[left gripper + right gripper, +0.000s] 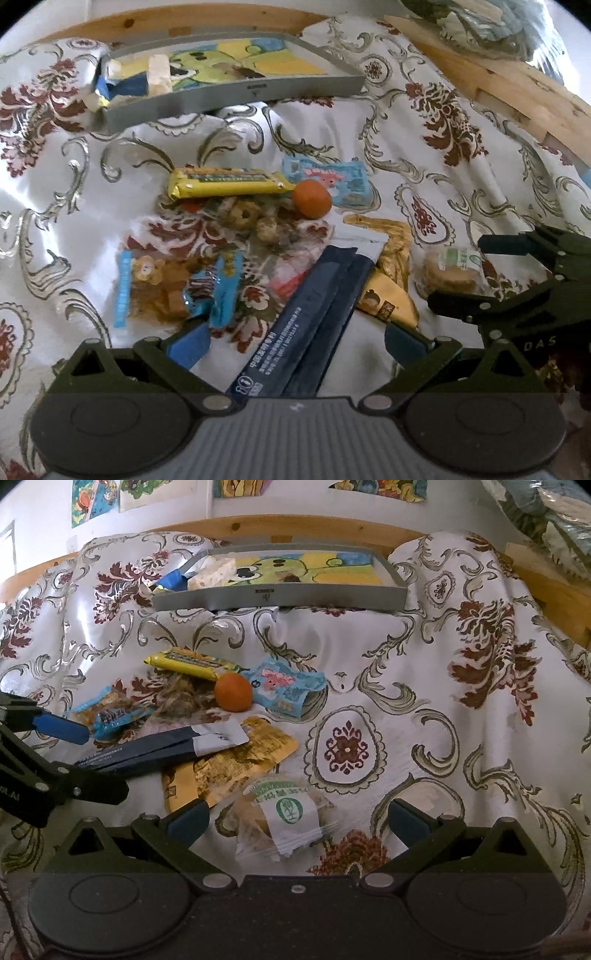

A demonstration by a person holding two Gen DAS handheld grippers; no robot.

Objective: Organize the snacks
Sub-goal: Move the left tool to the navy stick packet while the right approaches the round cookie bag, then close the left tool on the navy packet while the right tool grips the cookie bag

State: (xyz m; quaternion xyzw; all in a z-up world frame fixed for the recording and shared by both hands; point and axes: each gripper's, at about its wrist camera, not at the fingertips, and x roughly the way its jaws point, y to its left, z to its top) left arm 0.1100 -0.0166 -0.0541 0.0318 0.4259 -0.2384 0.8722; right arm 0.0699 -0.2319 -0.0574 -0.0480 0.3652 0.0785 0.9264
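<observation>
A pile of snacks lies on the floral cloth. My left gripper is open, its jaws either side of two dark blue stick packs, which also show in the right wrist view. My right gripper is open around a clear-wrapped pastry with a green label; it also shows in the left wrist view. Further back lie a yellow bar, an orange ball, a light blue packet and a gold packet. A grey tray at the back holds a few snacks.
The tray has a cartoon picture inside and sits against a wooden rail. A clear bag of round biscuits and blue-edged snack packets lie in the pile. The cloth to the right is wrinkled and bare.
</observation>
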